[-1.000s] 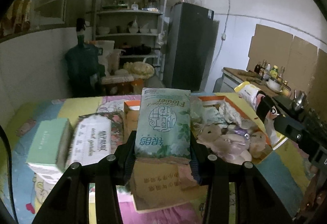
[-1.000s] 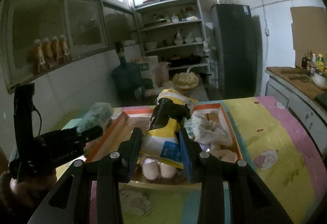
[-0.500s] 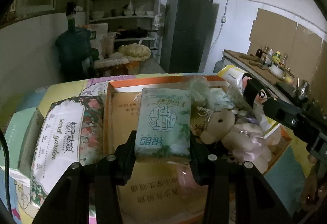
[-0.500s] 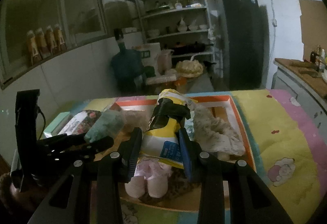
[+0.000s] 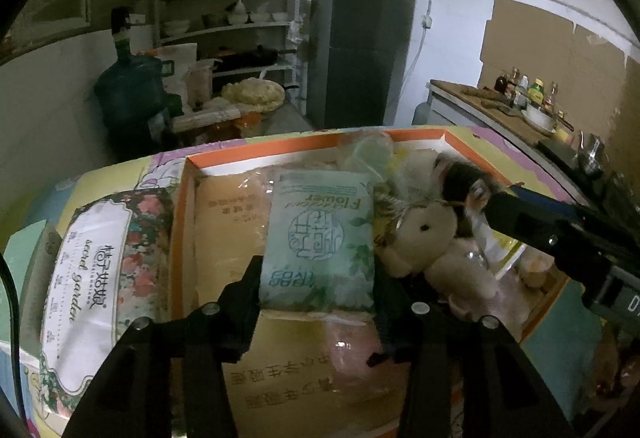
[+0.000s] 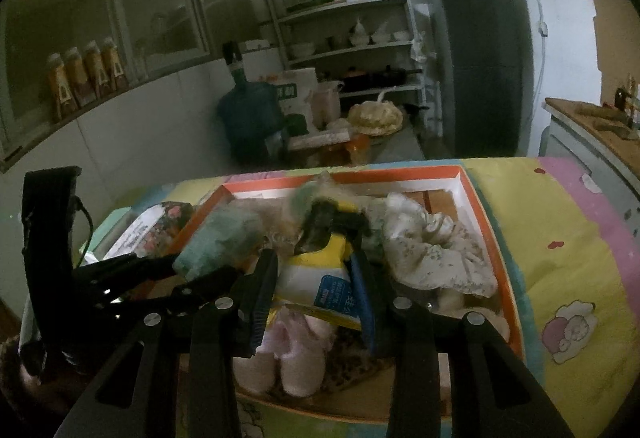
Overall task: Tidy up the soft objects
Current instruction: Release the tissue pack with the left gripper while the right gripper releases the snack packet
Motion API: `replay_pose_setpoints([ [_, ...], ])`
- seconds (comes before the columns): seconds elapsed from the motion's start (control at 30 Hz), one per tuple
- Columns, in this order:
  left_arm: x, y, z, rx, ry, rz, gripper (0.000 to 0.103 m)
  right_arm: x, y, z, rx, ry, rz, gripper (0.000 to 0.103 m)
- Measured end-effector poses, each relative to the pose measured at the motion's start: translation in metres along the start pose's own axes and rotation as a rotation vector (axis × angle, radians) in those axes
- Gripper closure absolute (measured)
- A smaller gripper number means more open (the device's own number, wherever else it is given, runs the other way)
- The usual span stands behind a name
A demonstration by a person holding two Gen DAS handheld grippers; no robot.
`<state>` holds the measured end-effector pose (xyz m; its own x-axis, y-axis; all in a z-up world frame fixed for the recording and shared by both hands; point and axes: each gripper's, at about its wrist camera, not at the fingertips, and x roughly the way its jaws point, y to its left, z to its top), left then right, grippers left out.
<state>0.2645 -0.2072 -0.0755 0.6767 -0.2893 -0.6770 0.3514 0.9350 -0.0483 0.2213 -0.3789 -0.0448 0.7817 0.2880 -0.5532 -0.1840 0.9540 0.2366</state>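
An orange-rimmed box (image 5: pixel 312 142) of soft things lies on a patterned cloth. In the left wrist view a pale green tissue pack (image 5: pixel 320 234) rests low over the box, on brown paper packs. My left gripper (image 5: pixel 318 270) has the pack between its fingers; the jaws are opening, pads still at the pack's edges. In the right wrist view my right gripper (image 6: pixel 316 258) is shut on a yellow and white pack with a black top (image 6: pixel 320 270), low over the box (image 6: pixel 472 190). A cream plush bunny (image 5: pixel 428 234) lies right of the green pack.
A floral tissue pack (image 5: pixel 84 270) and a green carton (image 5: pixel 24 262) lie left of the box. Inside are a flowered cloth (image 6: pixel 432 250) and pink plush slippers (image 6: pixel 296 342). Behind stand a shelf (image 6: pixel 344 6), a fridge (image 6: pixel 476 58) and a water jug (image 6: pixel 248 114).
Both grippers have come forward and down into the box with their packs. The green pack has gone from upright above the box to lying low inside it.
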Motion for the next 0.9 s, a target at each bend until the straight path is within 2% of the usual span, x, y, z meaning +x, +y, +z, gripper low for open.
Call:
replay_pose_setpoints([
  [0.07, 0.001, 0.000, 0.000, 0.001, 0.006, -0.002, 0.052, 0.000, -0.001, 0.001, 0.005, -0.003, 0.002, 0.063],
  [0.2, 0.000, 0.002, 0.000, -0.014, -0.008, -0.025, 0.048, -0.002, -0.002, -0.002, 0.014, -0.008, 0.012, 0.057],
  [0.33, -0.001, 0.002, -0.001, -0.010, -0.013, -0.020, 0.044, -0.004, -0.003, -0.002, 0.016, -0.014, 0.015, 0.057],
  [0.5, -0.010, 0.001, -0.002, -0.015, -0.036, -0.017, 0.026, -0.009, 0.000, -0.002, 0.019, -0.028, 0.020, 0.057],
  [0.67, -0.019, 0.005, -0.003, -0.026, -0.051, -0.011, 0.025, -0.016, 0.002, -0.002, 0.023, -0.041, 0.018, 0.050],
  [0.9, -0.038, 0.011, -0.006, -0.045, -0.086, 0.005, 0.025, -0.024, 0.010, -0.003, 0.028, -0.055, 0.017, 0.048],
])
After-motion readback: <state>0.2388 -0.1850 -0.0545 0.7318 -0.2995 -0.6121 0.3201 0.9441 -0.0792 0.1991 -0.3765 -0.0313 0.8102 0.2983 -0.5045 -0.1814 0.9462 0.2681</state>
